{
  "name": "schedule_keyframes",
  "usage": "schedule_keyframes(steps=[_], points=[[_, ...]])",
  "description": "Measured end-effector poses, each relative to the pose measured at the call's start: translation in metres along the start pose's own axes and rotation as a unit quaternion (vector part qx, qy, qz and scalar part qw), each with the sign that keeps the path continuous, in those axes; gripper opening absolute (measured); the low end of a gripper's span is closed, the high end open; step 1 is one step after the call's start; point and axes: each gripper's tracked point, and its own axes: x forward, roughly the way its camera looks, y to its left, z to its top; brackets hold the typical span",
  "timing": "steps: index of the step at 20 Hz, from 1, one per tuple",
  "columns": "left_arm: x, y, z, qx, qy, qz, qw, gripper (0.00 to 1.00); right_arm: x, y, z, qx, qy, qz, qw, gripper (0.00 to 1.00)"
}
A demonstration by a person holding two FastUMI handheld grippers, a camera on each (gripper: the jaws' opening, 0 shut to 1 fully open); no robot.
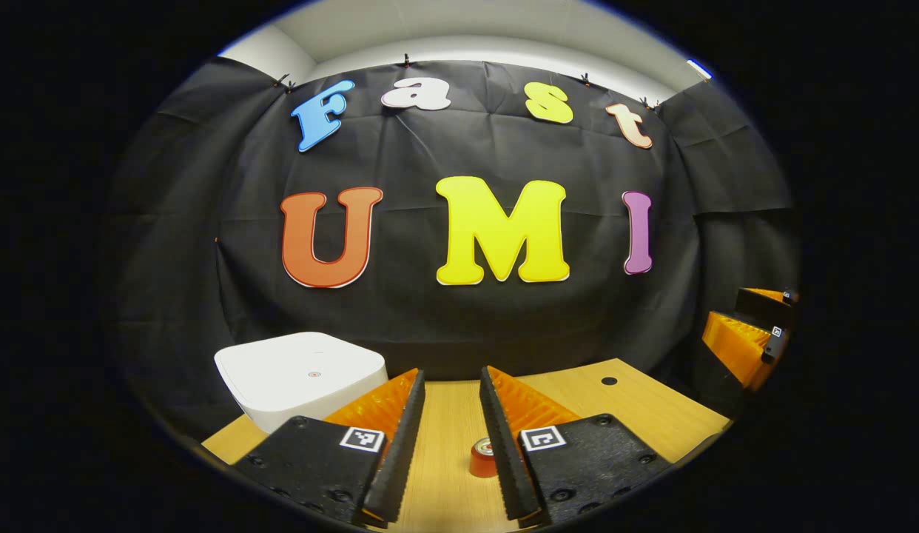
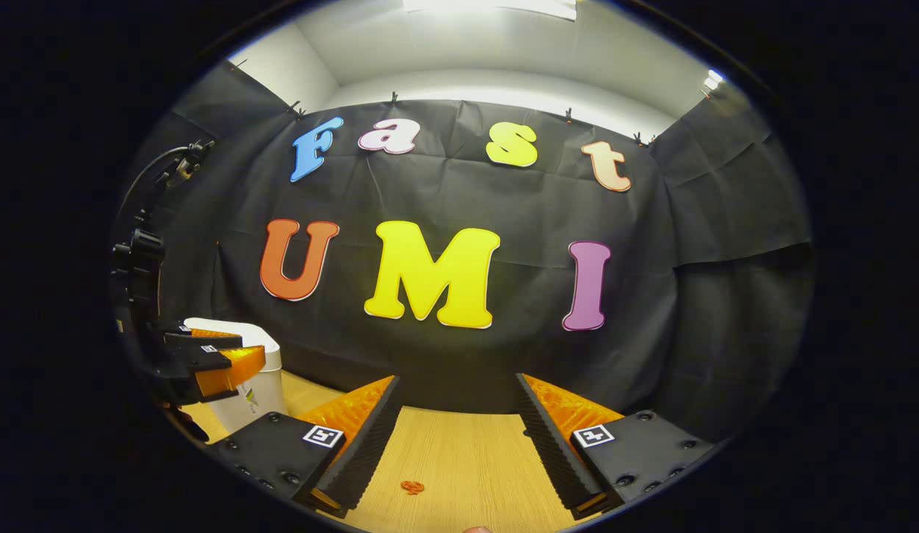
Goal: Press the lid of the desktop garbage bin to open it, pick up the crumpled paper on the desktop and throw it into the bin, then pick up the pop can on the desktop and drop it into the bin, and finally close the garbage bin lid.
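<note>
The white garbage bin (image 1: 304, 377) stands at the left of the wooden desk, its lid down and flat. My left gripper (image 1: 451, 385) is open, to the right of the bin and level with its lid. Low between its fingers stands a red pop can (image 1: 482, 459), partly hidden by the right finger. My right gripper (image 2: 456, 381) is open too, with nothing in it, over bare desk. A small orange-red crumpled scrap (image 2: 411, 486) lies on the desk below it. In the right gripper view the left gripper (image 2: 241, 349) overlaps the bin (image 2: 256, 385).
The wooden desk (image 1: 652, 414) ends against the black cloth wall and has a small round hole (image 1: 609, 380) near its back right. The right gripper (image 1: 755, 329) shows at the far right of the left gripper view. A black stand with cables (image 2: 137, 252) rises at the left.
</note>
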Motion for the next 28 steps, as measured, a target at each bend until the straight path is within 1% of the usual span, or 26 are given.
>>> schedule_keyframes(steps=[1,2,4,7,8,11,14,17,22,23,25,26,28], points=[[0.004,0.004,0.003,0.004,-0.001,0.001,1.0,0.47,0.001,-0.001,-0.001,0.0,-0.001,-0.005,1.0,0.96],[0.007,0.009,0.006,0.007,-0.005,0.004,1.0,0.39,0.003,0.0,-0.001,0.0,-0.003,-0.008,1.0,0.96],[0.013,0.018,0.012,0.016,-0.008,0.011,1.0,0.32,0.007,0.002,-0.004,-0.002,-0.002,-0.013,1.0,0.96],[0.025,0.039,0.012,0.025,-0.006,0.03,0.999,0.23,0.016,0.008,-0.006,-0.003,0.0,-0.014,1.0,0.96],[0.029,0.047,0.01,0.026,-0.003,0.036,0.999,0.19,0.018,0.011,-0.007,-0.003,0.001,-0.013,1.0,0.96],[0.043,0.076,0.003,0.022,0.017,0.06,0.998,0.12,0.023,0.015,-0.013,-0.008,0.008,-0.008,1.0,0.96],[0.052,0.109,-0.004,0.004,0.033,0.093,0.995,0.08,0.027,0.019,-0.022,-0.013,0.023,-0.003,1.0,0.96],[0.061,0.131,-0.021,0.002,0.063,0.118,0.991,0.04,0.028,0.02,-0.029,-0.015,0.035,0.0,0.999,0.96],[0.065,0.141,-0.046,-0.007,0.109,0.124,0.986,0.03,0.032,0.024,-0.034,-0.018,0.042,0.004,0.999,0.96],[0.063,0.139,-0.045,-0.006,0.106,0.123,0.987,0.03,0.031,0.025,-0.035,-0.018,0.043,0.005,0.999,0.96],[0.064,0.138,-0.049,0.008,0.12,0.114,0.986,0.03,0.032,0.027,-0.036,-0.019,0.044,0.005,0.999,0.96],[0.065,0.137,-0.051,0.024,0.121,0.109,0.986,0.03,0.033,0.028,-0.036,-0.018,0.044,0.006,0.999,0.96],[0.065,0.139,-0.055,0.023,0.125,0.112,0.986,0.03,0.035,0.032,-0.04,-0.016,0.048,0.01,0.999,0.96]])
